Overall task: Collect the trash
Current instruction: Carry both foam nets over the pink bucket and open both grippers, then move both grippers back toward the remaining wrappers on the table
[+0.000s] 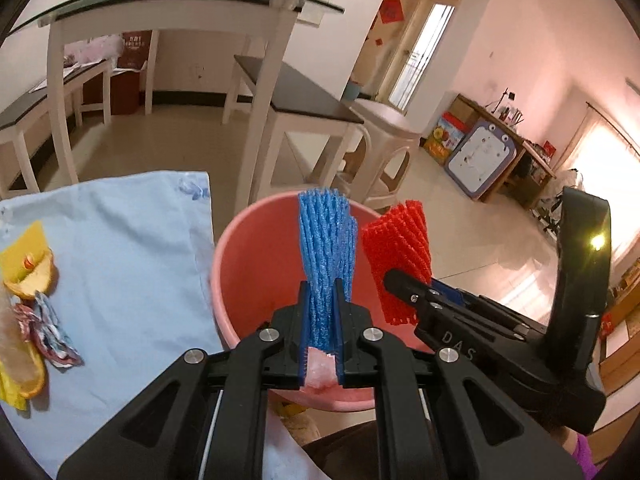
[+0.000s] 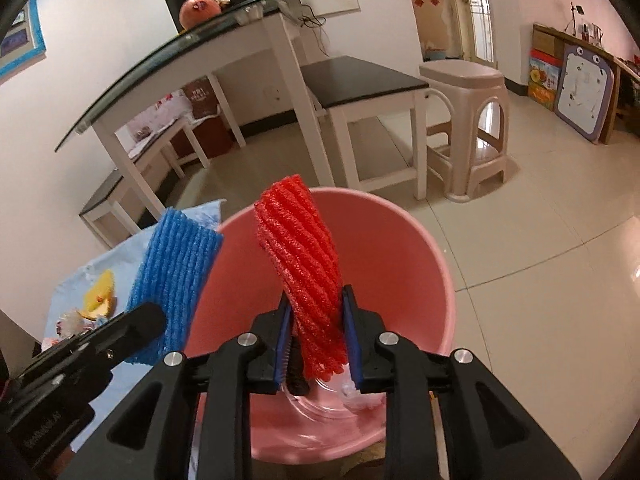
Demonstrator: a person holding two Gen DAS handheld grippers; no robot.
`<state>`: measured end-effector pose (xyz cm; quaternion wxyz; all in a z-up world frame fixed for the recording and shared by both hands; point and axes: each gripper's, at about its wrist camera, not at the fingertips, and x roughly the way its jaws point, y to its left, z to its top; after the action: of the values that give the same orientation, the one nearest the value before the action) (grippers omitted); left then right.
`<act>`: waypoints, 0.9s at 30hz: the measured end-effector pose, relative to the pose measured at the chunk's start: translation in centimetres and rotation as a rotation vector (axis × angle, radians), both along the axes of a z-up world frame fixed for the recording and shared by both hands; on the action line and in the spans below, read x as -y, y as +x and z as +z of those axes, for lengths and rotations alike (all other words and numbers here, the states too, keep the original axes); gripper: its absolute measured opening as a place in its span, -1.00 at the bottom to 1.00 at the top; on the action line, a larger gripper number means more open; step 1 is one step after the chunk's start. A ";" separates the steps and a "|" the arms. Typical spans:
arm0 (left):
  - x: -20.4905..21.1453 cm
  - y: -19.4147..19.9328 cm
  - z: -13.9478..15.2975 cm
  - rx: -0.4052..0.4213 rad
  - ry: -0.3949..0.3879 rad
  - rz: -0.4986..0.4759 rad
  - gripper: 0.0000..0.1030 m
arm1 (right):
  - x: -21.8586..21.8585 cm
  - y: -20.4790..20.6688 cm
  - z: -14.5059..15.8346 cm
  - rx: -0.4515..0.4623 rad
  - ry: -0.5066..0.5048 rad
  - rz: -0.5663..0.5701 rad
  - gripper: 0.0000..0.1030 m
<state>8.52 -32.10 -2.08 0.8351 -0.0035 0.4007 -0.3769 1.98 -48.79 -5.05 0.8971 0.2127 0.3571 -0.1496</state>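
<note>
My left gripper is shut on a blue foam fruit net, which stands up from the jaws over the pink bucket. Beside it, my right gripper is shut on a red foam net, also above the bucket's mouth. Each view shows the other tool: the red net to the right, the blue net with the left gripper to the left. Clear plastic and white scraps lie in the bucket's bottom.
Left of the bucket, a light blue cloth holds orange peel and a crumpled wrapper. Behind stand a glass-topped table, a dark-topped bench and a beige plastic stool on the tiled floor.
</note>
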 end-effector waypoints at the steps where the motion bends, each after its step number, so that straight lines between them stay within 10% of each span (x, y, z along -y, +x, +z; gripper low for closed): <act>1: 0.3 0.1 -0.3 0.001 0.012 0.000 -0.81 | 0.2 0.0 -0.2 -0.003 0.004 -0.004 -0.48; 6: 0.5 0.4 -1.2 -0.026 0.050 -0.013 -0.70 | 0.6 -0.3 -1.1 -0.021 0.022 -0.019 -0.05; 12: 0.1 -0.1 -0.9 -0.042 0.034 -0.012 -0.14 | 0.4 -0.7 -0.9 -0.028 0.002 -0.028 0.01; 27: -3.9 -2.4 1.8 0.047 0.042 0.024 -0.13 | -3.3 -3.0 2.0 0.026 -0.053 0.023 0.11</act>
<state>6.08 -28.16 -0.30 0.8487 0.0184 0.3886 -0.3583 -1.01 -45.45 -3.00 0.9087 0.1868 0.3436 -0.1458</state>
